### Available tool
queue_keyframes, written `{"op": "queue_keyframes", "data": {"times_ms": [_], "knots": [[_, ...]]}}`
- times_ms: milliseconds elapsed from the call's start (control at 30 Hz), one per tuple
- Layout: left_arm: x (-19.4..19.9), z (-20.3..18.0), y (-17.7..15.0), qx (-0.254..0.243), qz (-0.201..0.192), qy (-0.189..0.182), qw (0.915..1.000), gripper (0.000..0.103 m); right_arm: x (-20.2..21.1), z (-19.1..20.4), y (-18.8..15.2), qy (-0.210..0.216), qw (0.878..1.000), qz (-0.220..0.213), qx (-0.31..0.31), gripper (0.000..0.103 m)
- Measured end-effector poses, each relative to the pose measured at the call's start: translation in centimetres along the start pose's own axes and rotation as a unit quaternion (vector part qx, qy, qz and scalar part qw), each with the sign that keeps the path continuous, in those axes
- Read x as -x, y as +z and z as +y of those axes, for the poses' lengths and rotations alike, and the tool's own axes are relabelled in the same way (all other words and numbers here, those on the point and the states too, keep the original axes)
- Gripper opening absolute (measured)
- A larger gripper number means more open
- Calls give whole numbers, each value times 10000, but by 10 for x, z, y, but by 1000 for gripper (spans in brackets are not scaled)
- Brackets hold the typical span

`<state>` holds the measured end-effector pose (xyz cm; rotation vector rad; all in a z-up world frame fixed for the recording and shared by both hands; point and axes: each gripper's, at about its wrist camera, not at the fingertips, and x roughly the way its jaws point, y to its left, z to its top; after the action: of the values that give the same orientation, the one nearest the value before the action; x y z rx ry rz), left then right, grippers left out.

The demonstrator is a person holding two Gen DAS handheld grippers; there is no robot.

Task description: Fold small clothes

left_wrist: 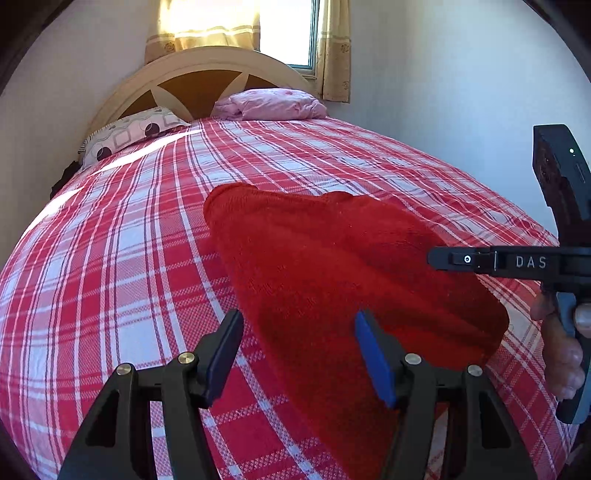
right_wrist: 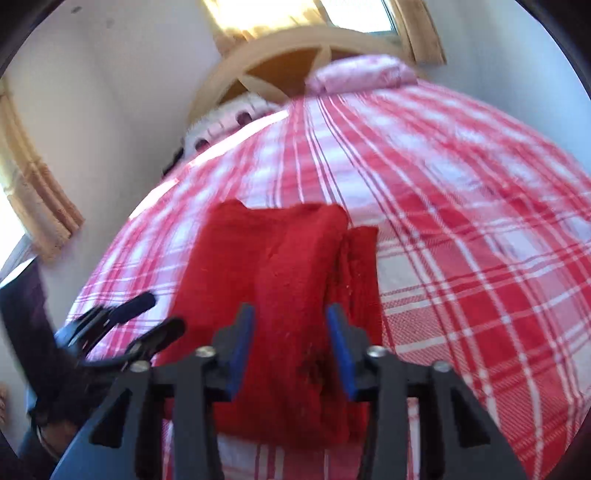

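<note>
A red knitted garment (left_wrist: 332,266) lies folded lengthwise on the red-and-white plaid bed (left_wrist: 129,240). It also shows in the right wrist view (right_wrist: 280,280), with a narrower layer along its right side. My left gripper (left_wrist: 299,354) is open and empty, above the garment's near left edge. My right gripper (right_wrist: 290,347) is open and empty, just above the garment's near end. The right gripper's body (left_wrist: 517,262) shows at the right of the left wrist view, held by a hand. The left gripper (right_wrist: 140,321) shows at the left of the right wrist view, open.
A patterned pillow (left_wrist: 129,136) and a pink pillow (left_wrist: 269,105) lie at the headboard (left_wrist: 199,70). A curtained window (left_wrist: 280,33) is behind it. White walls flank the bed. The right wrist view is motion-blurred.
</note>
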<state>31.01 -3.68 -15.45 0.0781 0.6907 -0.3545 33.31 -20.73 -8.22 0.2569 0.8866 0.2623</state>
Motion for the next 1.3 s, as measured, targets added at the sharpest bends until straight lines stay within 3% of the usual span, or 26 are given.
{"op": "queue_keyframes", "data": {"times_ms": [100,167,267,400,633,800,867,1033,1133,1233,1300], "knots": [[1,5,-5,166,-42,-84,9998,68,4,-9,-5,130,9998,-40,-117,11],[0,8,-9,272,-48,-117,9996,78,20,-12,-8,-25,9998,-180,-70,10],[-4,9,-13,363,-2,-224,9991,78,25,-17,-10,-287,9995,-153,-38,10],[-5,7,-16,326,6,-237,9992,78,-2,-25,-12,-459,9989,61,-73,10],[-3,1,-18,243,11,-210,9995,78,-2,-29,-8,-472,9986,176,-144,10],[0,-5,-25,230,59,-216,9995,78,-13,-39,-4,-895,9959,118,-54,8],[-1,-3,-25,254,91,-255,9993,78,-21,-46,-8,-1010,9943,333,-88,6],[-2,-3,-25,294,113,-308,9990,78,-14,-51,-17,-846,9959,316,15,6],[-3,-2,-25,301,111,-316,9990,78,-1,-52,-14,-739,9972,123,-82,12],[-3,-2,-25,319,126,-331,9989,78,24,-41,-10,-814,9960,-355,34,22],[-1,-4,-26,308,115,-301,9990,78,39,-28,-7,-689,9953,-650,179,46]]}}
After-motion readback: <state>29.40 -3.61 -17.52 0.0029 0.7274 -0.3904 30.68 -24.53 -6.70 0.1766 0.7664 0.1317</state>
